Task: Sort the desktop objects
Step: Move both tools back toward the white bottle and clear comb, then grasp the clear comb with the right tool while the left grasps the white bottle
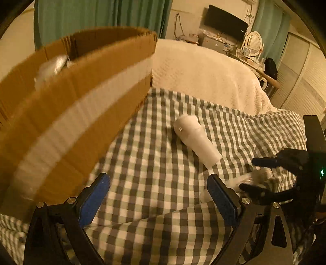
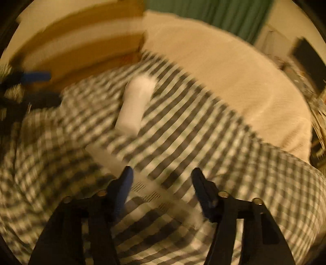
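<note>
A white cylindrical bottle-like thing (image 1: 196, 140) (image 2: 135, 106) lies on the checked cloth (image 1: 154, 155), ahead of my left gripper (image 1: 159, 193), which hangs open and empty above the cloth. A large cardboard box (image 1: 71, 106) (image 2: 81, 42) stands close on the left. My right gripper (image 1: 251, 175) (image 2: 164, 180) is low over the cloth, its jaws astride a long flat pale ribbed strip (image 1: 249, 180) (image 2: 148, 184), perhaps a comb. The pads appear clear of the strip. The right wrist view is badly blurred. My left gripper's blue pad (image 2: 35, 77) shows at the left edge of that view.
Something pale and silvery (image 1: 53, 67) lies inside the box. A cream bedspread (image 1: 203, 77) stretches beyond the checked cloth. A dark screen (image 1: 225, 22), a cluttered dresser with an oval mirror (image 1: 253, 43) and green curtains (image 1: 97, 14) line the far wall.
</note>
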The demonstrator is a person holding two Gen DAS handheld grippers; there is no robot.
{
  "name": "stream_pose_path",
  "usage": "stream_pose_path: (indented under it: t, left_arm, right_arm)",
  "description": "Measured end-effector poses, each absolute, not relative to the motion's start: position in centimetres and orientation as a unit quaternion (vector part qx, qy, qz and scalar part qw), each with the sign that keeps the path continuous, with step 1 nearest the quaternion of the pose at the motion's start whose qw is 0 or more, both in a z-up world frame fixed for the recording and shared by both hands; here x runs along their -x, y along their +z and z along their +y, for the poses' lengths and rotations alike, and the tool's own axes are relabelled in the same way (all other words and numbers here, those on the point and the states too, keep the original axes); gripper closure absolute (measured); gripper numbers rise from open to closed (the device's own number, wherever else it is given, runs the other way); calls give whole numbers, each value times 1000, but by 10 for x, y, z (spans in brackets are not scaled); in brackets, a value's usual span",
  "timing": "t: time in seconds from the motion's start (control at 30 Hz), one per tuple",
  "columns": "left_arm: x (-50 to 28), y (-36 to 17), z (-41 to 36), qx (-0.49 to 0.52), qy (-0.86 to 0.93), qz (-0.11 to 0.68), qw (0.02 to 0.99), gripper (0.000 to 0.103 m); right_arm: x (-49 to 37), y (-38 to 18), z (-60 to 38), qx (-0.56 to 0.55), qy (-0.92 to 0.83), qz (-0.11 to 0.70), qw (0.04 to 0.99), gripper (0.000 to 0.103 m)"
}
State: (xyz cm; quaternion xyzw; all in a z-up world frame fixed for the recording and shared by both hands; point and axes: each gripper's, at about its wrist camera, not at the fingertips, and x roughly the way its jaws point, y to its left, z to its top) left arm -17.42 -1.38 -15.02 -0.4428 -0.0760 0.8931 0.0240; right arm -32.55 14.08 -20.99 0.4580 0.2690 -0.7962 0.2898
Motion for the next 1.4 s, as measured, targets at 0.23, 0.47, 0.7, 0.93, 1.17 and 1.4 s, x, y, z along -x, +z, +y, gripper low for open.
stream_pose_path:
  t: [0.23,0.47,0.7,0.93,1.17,1.4]
  left_arm:
    - [176,-168,-11,469,880,-70,32,4]
    - [173,-170,-21,479,874,-80,29,4]
    - [172,-167,-27,476,876,-76,25,4]
    - [172,-165,-29,473,877,-76,22,4]
    - [183,-158,-10,460,885,-65,32,4]
    - [217,-160,37,444,894,-40,54,4]
  right_arm:
    - [322,-221,126,-463,-765,303,330,47]
    - [314,-230,104,-465,-732,366,337,46]
    - [302,-235,101,-442,-736,396,326,48]
    - [272,-217,112,-466,-740,366,318,86]
    - [252,-187,157,-492,-793,266,242,100]
    - [275,-174,208,-502,-834,132,190,100]
